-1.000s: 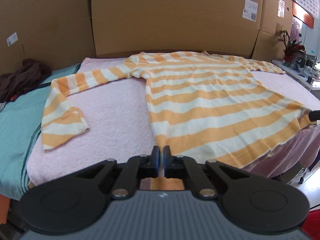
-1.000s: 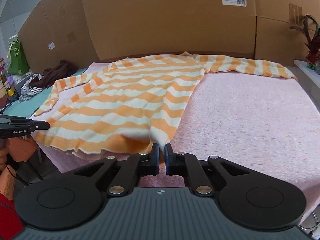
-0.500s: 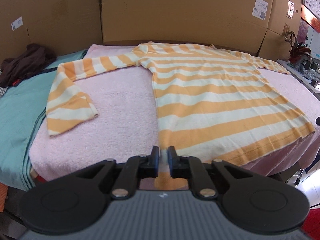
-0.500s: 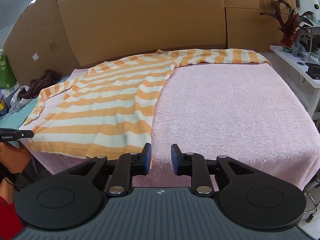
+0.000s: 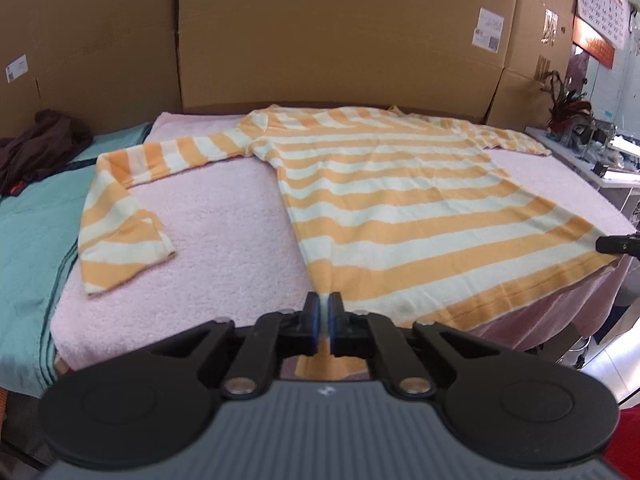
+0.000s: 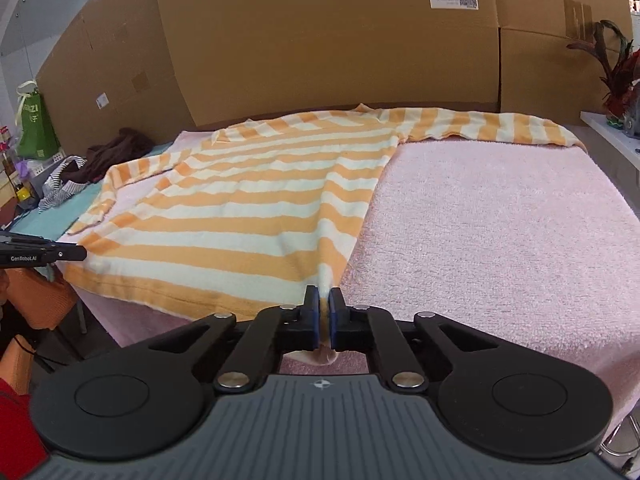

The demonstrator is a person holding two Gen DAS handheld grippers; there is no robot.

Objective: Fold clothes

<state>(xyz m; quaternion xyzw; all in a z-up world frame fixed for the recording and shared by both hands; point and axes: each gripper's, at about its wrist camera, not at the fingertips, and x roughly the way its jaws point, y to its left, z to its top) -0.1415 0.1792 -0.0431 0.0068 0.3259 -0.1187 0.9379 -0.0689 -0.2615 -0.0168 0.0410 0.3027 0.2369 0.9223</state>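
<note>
Left wrist view: my left gripper (image 5: 324, 314) has its fingers pinched on the near-left hem corner of the striped shirt (image 5: 400, 216). Right wrist view: my right gripper (image 6: 324, 312) fingers clamp the near-right hem corner. From that hem, the shirt's long axis runs straight away from me toward the cardboard boxes (image 6: 320, 40), sleeves spread to either side. Soft orange-and-cream knit lies flat on the nubby pink towel (image 6: 500, 220) covering the bench; judged next, the hem travels toward the collar.

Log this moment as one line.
left gripper: shut on shirt hem | right gripper: shut on shirt hem | shirt: flat on pink towel
</note>
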